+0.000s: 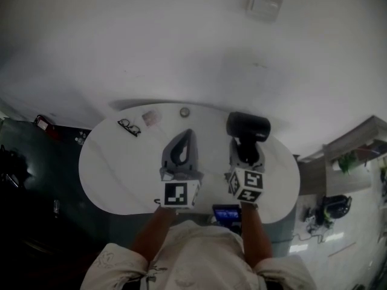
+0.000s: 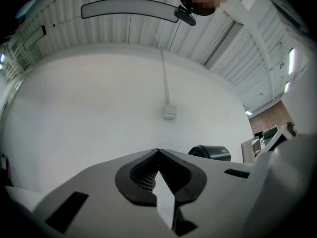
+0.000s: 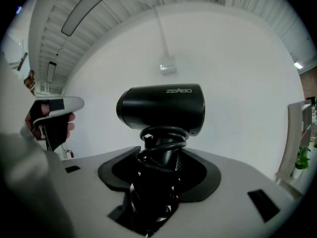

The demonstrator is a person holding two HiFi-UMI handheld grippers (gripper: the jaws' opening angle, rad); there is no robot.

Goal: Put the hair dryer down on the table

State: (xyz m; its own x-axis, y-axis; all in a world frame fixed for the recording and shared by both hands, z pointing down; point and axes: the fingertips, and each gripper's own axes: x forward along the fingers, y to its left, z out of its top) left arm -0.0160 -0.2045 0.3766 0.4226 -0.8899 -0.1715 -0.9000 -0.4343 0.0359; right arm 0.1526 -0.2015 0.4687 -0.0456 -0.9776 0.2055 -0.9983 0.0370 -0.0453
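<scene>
- Right gripper (image 3: 159,157) clenched on handle of black hair dryer (image 3: 161,108), over white oval surface (image 1: 121,174).
- Left gripper (image 2: 158,152) closed, empty.
- Risk: top-heavy dryer (barrel up) may topple and roll if released upright.

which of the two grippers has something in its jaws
The right gripper: its jaws clamp the black hair dryer by its cord-wrapped handle. The left gripper is shut, with nothing between its jaws.
</scene>
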